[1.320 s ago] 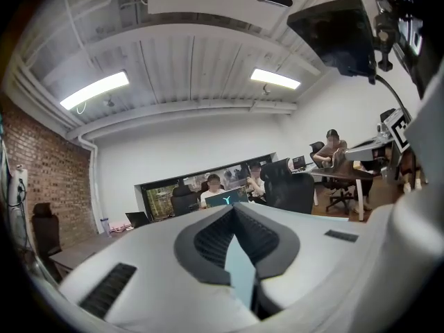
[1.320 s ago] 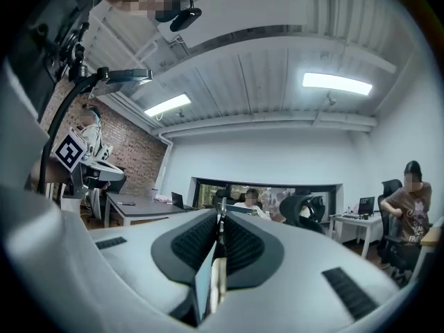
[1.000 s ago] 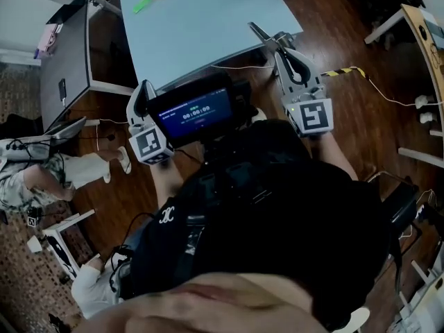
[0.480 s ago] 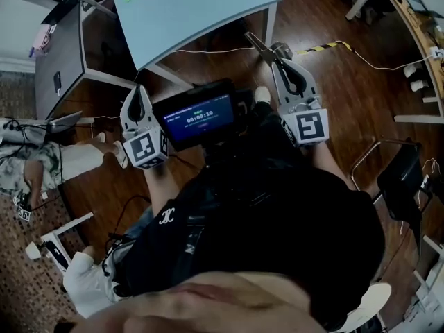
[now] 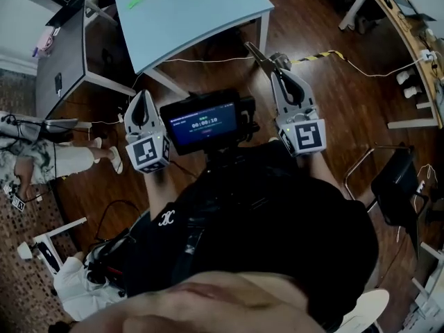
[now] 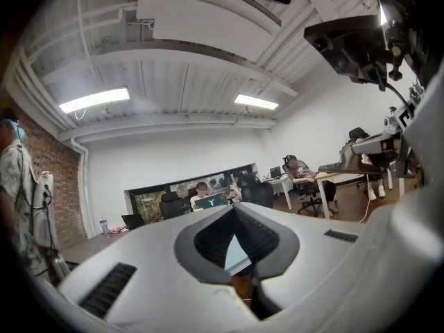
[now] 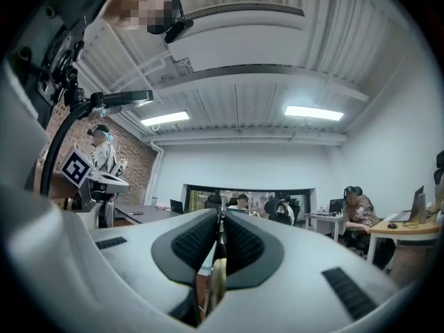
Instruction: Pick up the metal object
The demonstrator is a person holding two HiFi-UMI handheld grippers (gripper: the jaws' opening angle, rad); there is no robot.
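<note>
Nearest: log the chest-mounted screen, flanked by both hands. Left of it, read the left gripper as clenched tip to tip on nothing, with only floor and table showing through the gap behind the tips in the left gripper view. Right of it, read the right gripper as clamped on the metal object, a thin strip seen edge-on between the pads in the right gripper view. Place the object straight ahead of the right jaws, long axis continuing the gripper's own line, free end aimed toward the near right corner of the table yet short of it, over bare wooden floor. Count the right hand as the nearer one, already gripping; put the left well apart, across the screen. Judge the pick-up as done; for the coming move, mind the strip's free end near the table leg. Farther off, note striped tape on the floor beyond the right gripper. Against the frame a second earlier: find the object no longer over the table's near edge, both grippers drawn back from the table, and the grip unchanged.
</note>
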